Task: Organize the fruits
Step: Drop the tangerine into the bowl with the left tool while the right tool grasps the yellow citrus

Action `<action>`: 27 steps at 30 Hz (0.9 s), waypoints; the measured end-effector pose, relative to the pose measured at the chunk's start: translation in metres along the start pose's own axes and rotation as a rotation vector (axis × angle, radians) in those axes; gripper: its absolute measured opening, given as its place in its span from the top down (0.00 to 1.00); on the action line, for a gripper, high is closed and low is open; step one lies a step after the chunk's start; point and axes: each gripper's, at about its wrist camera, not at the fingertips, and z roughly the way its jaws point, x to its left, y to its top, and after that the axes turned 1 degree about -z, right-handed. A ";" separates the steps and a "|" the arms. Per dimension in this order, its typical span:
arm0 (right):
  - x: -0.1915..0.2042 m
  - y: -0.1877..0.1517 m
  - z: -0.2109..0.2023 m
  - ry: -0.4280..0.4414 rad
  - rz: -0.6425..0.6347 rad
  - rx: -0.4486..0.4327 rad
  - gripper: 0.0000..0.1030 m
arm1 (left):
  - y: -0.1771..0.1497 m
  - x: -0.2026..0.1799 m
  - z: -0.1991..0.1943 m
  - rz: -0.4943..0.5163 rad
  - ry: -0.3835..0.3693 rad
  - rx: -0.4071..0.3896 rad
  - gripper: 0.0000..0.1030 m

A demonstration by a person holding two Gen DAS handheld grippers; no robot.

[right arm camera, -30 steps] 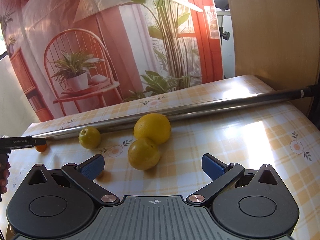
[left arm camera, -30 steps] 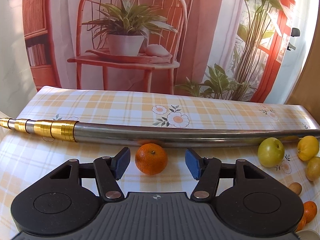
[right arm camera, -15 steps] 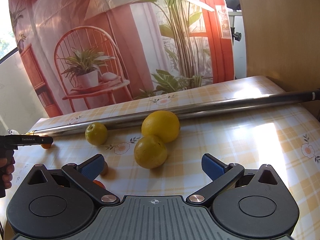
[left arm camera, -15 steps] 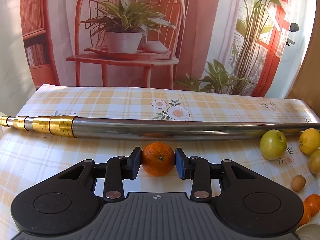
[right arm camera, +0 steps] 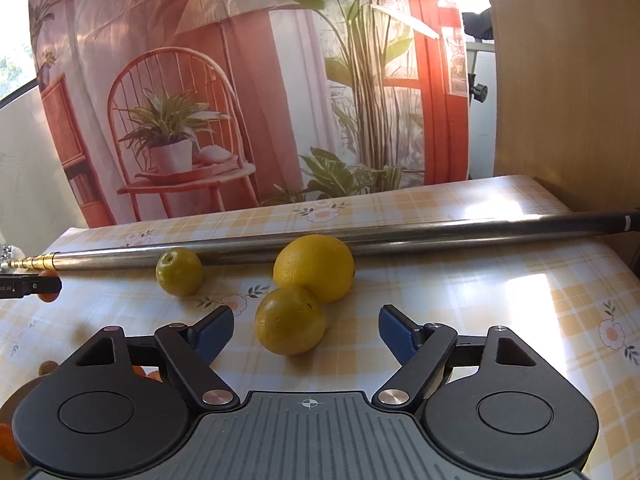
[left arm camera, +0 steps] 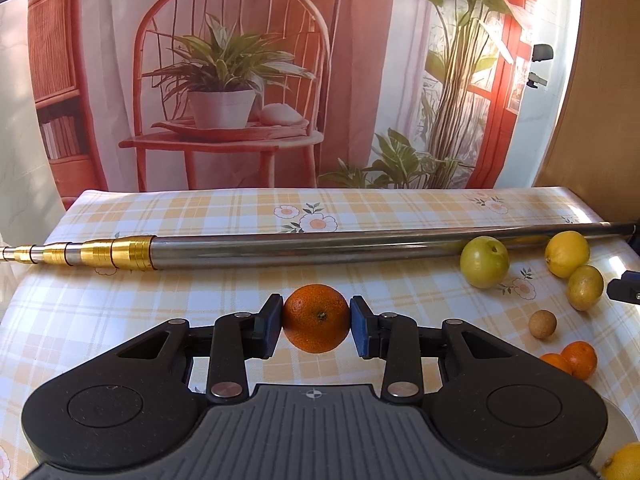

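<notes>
My left gripper [left arm camera: 316,322] is shut on a small orange mandarin [left arm camera: 316,318], held a little above the checked tablecloth. To its right lie a green apple [left arm camera: 484,262], a large lemon [left arm camera: 567,254] and a smaller yellow fruit [left arm camera: 585,287]. In the right wrist view my right gripper [right arm camera: 306,330] stands open, with the smaller yellow fruit [right arm camera: 290,320] just ahead between its blue pads. The large lemon [right arm camera: 314,267] touches that fruit from behind. The green apple [right arm camera: 179,271] sits further left.
A long steel pole [left arm camera: 320,246] with gold collars lies across the table behind the fruit. A small brown ball [left arm camera: 542,324] and two mandarins [left arm camera: 576,360] sit at the left view's right side. A printed backdrop stands behind; a wooden panel [right arm camera: 568,80] stands at the right.
My left gripper went from open around the mandarin to shut on it, then rose with it. My right gripper moved closer to the two yellow fruits and stayed open.
</notes>
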 end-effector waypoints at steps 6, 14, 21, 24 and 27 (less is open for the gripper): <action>0.006 0.005 0.017 0.022 0.008 0.013 0.40 | -0.012 -0.017 -0.030 0.017 -0.061 -0.026 0.63; 0.011 0.005 0.039 0.029 0.038 0.059 0.45 | -0.027 -0.027 -0.048 -0.009 -0.105 -0.010 0.63; 0.006 0.001 0.045 0.030 0.090 0.080 0.56 | -0.037 -0.034 -0.056 0.003 -0.115 0.003 0.63; 0.003 -0.001 0.043 0.036 0.116 0.077 0.58 | -0.040 -0.037 -0.060 0.009 -0.116 0.007 0.63; 0.000 -0.002 0.038 0.038 0.140 0.072 0.58 | -0.044 -0.039 -0.063 0.011 -0.122 0.013 0.63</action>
